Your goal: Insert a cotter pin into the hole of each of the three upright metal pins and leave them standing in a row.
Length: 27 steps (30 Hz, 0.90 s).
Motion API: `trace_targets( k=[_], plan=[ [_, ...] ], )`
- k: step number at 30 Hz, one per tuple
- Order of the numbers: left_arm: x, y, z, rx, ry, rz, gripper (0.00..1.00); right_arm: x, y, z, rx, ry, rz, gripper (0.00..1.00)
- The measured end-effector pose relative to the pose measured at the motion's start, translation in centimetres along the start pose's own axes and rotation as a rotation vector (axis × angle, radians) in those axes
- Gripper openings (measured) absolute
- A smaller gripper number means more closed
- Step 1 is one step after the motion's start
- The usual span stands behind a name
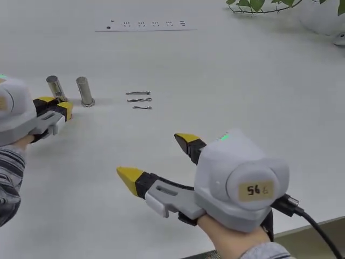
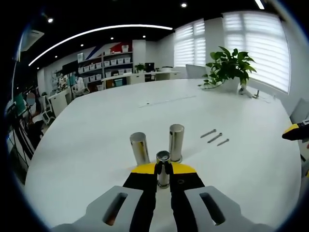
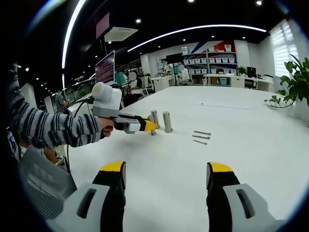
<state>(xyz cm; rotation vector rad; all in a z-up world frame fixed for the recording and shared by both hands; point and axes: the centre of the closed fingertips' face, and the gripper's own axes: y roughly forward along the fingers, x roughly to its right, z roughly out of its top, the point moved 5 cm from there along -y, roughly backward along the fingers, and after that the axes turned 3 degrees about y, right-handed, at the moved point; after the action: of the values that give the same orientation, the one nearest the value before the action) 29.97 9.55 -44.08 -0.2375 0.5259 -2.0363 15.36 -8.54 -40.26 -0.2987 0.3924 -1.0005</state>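
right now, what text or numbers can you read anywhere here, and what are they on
"56", then a fainter mark I can't make out: tan sticker on the right gripper.
Power strip markings: too small to read.

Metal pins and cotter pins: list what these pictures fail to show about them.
- Head view: the left gripper covers the held metal pin.
- Left gripper view: its jaws hide that pin's lower part.
- All views: holes in the standing metal pins are too small to find.
- Cotter pins: too small to tell their shape.
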Motion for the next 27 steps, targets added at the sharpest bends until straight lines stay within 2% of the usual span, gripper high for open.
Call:
trace_targets(
  k=[5,9,15,16,17,23,25,27],
  plan=[
    [0.0,0.1,0.0,0.004,0.009,-0.04,0.05,-0.2,0.0,-0.1,-0.011,-0.013,0.005,0.65],
    [0.5,-0.1,0.1,0.013,0.028,-0.085,0.05,-0.3,0.1,-0.2,-0.016,-0.006,0.011,0.64],
    [2.0,-0.3,0.6,0.042,0.072,-0.165,0.05,-0.3,0.0,-0.2,-0.016,-0.018,0.009,0.64],
    [2.4,-0.3,0.7,0.048,0.104,-0.18,0.05,-0.3,0.0,-0.2,-0.022,-0.02,0.006,0.64],
    [2.6,-0.3,0.7,0.047,0.112,-0.193,0.05,-0.3,0.0,-0.3,-0.023,-0.021,0.005,0.63],
    [4.8,-0.8,1.0,0.066,0.15,-0.301,0.05,-0.3,0.0,-0.3,-0.028,-0.03,0.001,0.63],
    [5.4,-0.9,1.1,0.073,0.13,-0.341,0.05,-0.4,0.0,-0.2,-0.028,-0.03,0.002,0.63],
    [5.8,-1.1,1.2,0.078,0.147,-0.362,0.05,-0.4,0.0,-0.2,-0.027,-0.031,0.002,0.63]
  ],
)
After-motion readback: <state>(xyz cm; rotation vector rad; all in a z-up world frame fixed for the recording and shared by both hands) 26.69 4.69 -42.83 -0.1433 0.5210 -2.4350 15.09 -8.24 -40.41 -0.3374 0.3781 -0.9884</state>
